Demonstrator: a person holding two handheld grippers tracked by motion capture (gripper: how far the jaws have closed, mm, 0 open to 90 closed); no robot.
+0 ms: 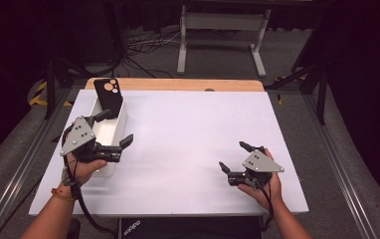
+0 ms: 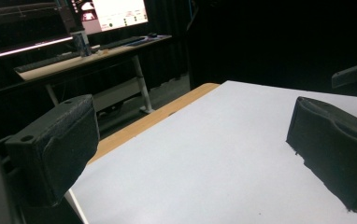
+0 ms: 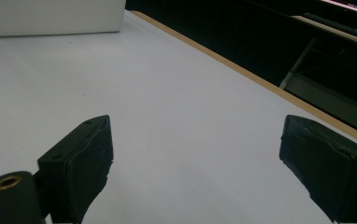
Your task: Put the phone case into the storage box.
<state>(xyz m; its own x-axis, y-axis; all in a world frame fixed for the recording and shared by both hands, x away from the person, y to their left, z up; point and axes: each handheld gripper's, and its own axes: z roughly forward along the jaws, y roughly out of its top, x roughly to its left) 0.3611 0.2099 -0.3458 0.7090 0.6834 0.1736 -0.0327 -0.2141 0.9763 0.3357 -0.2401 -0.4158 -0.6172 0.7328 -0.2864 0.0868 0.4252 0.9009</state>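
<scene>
A black phone case [image 1: 108, 93] with a round camera cut-out stands leaning at the far end of a white oblong bin [image 1: 120, 123] on the left of the table. My left gripper [image 1: 114, 128] hangs over the bin's near half, pointing right. It is open and empty, its jaws wide apart in the left gripper view [image 2: 190, 154]. My right gripper [image 1: 234, 157] rests low at the front right of the white table top [image 1: 188, 129], also open with nothing between the jaws [image 3: 204, 168]. The bin's side [image 3: 50, 16] lies far ahead of it.
A wooden strip [image 1: 178, 84] edges the table's far side. Beyond it are a white frame stand [image 1: 223, 30] and cables on the grey floor. A desk with a lit monitor [image 2: 116, 11] stands off to the side. Metal rails run along both table sides.
</scene>
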